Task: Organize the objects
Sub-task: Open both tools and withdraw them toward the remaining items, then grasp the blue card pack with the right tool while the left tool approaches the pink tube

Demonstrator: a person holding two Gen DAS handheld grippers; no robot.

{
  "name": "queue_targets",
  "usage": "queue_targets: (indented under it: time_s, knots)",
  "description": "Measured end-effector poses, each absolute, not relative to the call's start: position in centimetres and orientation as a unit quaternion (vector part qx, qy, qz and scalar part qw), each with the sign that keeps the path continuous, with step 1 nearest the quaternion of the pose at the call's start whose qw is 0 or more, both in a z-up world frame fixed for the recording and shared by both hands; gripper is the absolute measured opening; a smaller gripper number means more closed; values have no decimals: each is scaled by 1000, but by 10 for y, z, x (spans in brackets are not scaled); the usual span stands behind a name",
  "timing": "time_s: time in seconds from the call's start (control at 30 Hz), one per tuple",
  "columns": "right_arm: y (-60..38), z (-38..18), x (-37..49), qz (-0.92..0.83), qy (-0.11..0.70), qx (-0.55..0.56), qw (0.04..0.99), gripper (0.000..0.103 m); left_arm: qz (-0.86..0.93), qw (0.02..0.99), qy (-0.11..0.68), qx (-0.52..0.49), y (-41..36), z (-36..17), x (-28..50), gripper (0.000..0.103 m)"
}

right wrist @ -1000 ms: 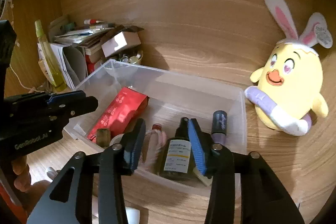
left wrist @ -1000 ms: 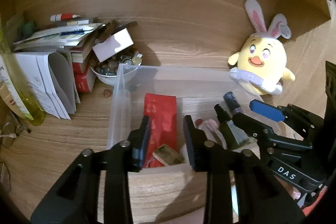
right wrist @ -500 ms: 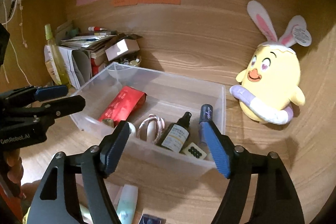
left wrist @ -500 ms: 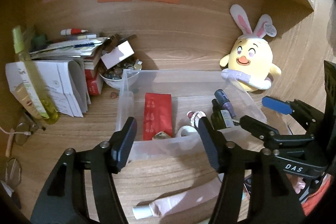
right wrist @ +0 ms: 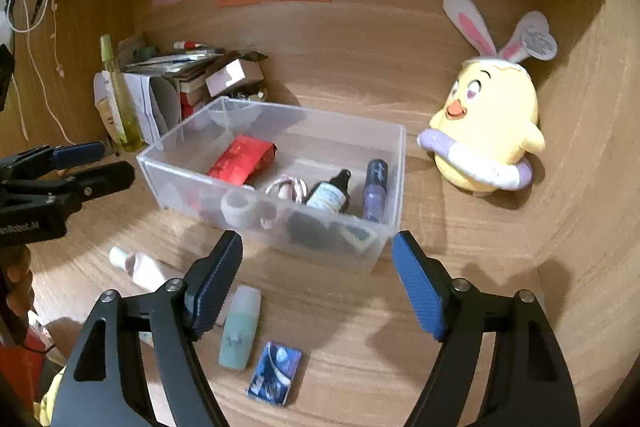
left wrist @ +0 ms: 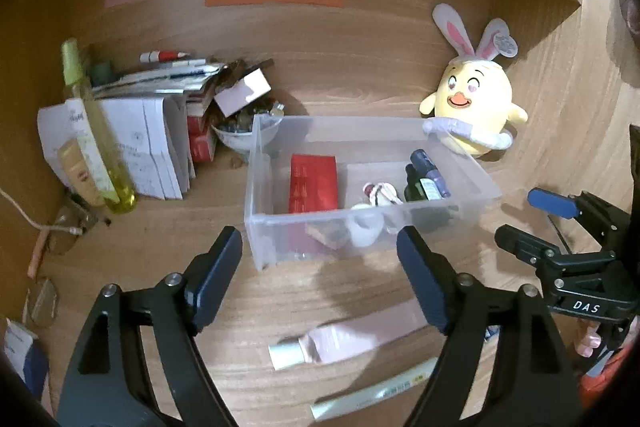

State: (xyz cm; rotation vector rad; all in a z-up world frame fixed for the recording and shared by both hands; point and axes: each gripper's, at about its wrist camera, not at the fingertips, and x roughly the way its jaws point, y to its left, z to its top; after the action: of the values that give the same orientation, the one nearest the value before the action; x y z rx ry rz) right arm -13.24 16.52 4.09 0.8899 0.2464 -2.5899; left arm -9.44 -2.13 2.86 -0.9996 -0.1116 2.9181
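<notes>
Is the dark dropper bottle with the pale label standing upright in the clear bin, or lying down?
Lying down. The dropper bottle rests on the floor of the clear bin, black cap toward the back wall, beside the purple tube.

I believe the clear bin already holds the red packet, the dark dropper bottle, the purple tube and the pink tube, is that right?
Not quite: the pink tube is not in the clear bin; it lies on the desk in front of it, as the left wrist view shows. The red packet, dark dropper bottle and purple tube are inside.
</notes>
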Motion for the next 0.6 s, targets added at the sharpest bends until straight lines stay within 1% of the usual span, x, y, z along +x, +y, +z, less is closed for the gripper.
queue_targets:
  time_s: [0.07,0.47,0.6]
  knots:
    - [168,37,-128,-923,89,321,190,76,944,27,-38,-326,-24,25,-89,84]
    - [183,-3,-116,-907,73,378,173,77,923,19,-19,-384,-29,-20,-84,84]
    - [183,-18,-115,-896,77,401,174,77,907,35,-29,-418,-34,-40,-94,84]
